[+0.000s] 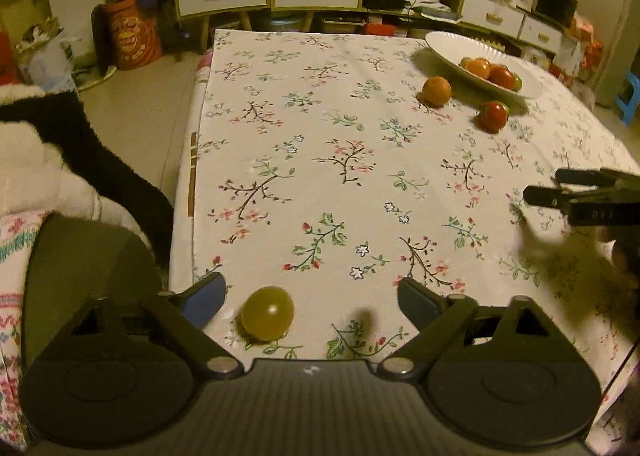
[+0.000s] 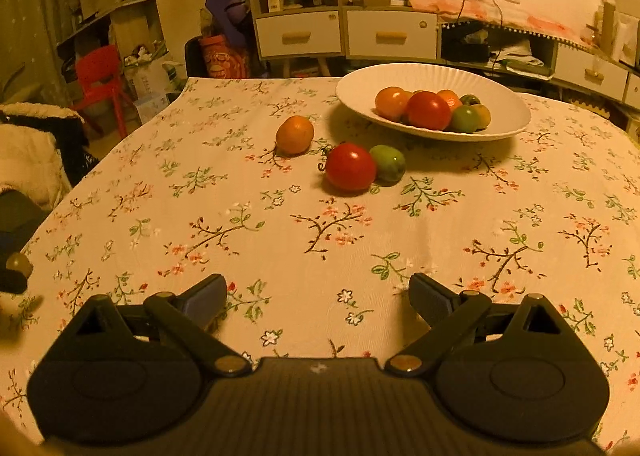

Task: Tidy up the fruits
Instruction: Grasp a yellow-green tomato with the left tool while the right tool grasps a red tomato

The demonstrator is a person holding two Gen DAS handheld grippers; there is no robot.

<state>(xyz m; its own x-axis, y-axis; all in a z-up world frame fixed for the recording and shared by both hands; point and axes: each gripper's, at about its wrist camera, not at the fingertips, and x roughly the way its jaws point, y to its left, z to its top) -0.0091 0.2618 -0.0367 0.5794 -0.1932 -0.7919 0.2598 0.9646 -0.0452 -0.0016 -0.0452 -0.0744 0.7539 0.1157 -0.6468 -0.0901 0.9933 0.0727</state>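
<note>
- Floral cloth covers the table (image 2: 280,223), the biggest thing in my two views; its left edge drops to bare floor just beside where I am working, so any nudge leftward could, I judge, roll fruit off.
- White plate (image 2: 508,111) sits at the far right with several fruits in it; an orange fruit (image 2: 295,134), a red one (image 2: 350,166) and a green one (image 2: 388,162) lie loose just in front, the last two touching.
- Between plate and grippers the cloth lies open, good room for a carry.
- My left gripper (image 1: 310,298) is spread wide, holding nothing; the yellow-green fruit (image 1: 267,313) rests on the cloth between its fingers, nearer the left one.
- To grip well, I'd shift left to centre it, then close gently, as it looks apt to roll.
- My right gripper (image 2: 318,296) hovers wide open and empty over bare cloth.
</note>
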